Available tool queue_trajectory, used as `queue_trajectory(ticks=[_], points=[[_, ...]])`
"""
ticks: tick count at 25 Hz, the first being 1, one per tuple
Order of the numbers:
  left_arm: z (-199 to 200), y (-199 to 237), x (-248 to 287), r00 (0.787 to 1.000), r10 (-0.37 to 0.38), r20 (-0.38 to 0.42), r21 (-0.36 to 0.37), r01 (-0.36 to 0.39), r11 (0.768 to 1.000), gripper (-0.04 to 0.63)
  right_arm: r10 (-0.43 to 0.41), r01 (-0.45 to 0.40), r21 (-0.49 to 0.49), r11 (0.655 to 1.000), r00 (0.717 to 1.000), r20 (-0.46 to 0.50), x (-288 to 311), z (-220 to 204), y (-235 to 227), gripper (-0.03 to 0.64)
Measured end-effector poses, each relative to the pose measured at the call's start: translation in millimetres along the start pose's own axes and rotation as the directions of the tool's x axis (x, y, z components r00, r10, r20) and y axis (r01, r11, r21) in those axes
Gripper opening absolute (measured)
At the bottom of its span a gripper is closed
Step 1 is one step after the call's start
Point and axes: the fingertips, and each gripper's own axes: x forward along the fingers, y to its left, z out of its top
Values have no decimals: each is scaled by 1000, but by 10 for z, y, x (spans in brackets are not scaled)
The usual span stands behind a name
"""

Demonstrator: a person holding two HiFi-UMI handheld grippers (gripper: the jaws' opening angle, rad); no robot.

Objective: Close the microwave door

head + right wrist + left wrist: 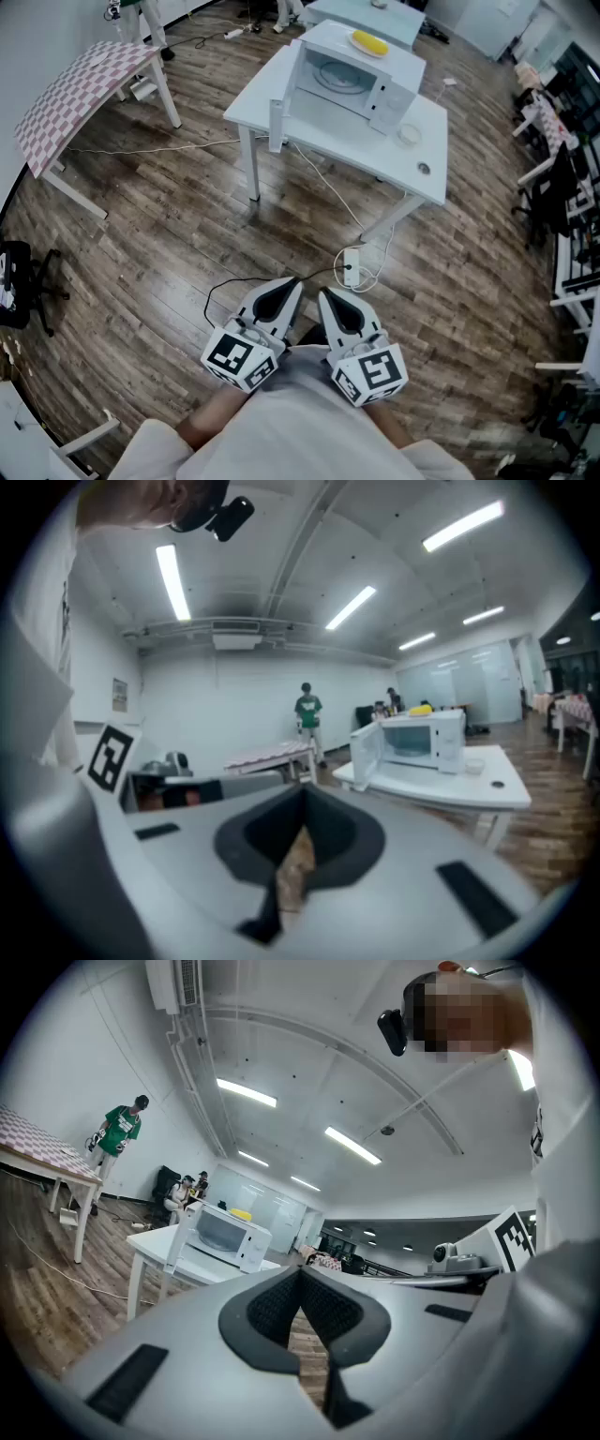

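White boxy microwave (354, 77), door (281, 108) open, untouched; your left gripper (289, 287) and right gripper (324, 298) well off, fingers pinched together, empty.

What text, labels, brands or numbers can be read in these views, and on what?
No readable text in any view.
Left marker cube and right marker cube: black-and-white square patterns, no letters.
Control panel of the microwave: too small to read.
Wall notice: too blurred to read.
Print on the green shirt: too blurred to read.
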Motion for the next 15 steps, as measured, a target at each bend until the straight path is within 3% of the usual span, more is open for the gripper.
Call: queue_trajectory(ticks=[15], points=[[105,80,97,1000,-27,8,-17,27,999,20,-11,11,-10,1000,1000,4,113,88,17,23]])
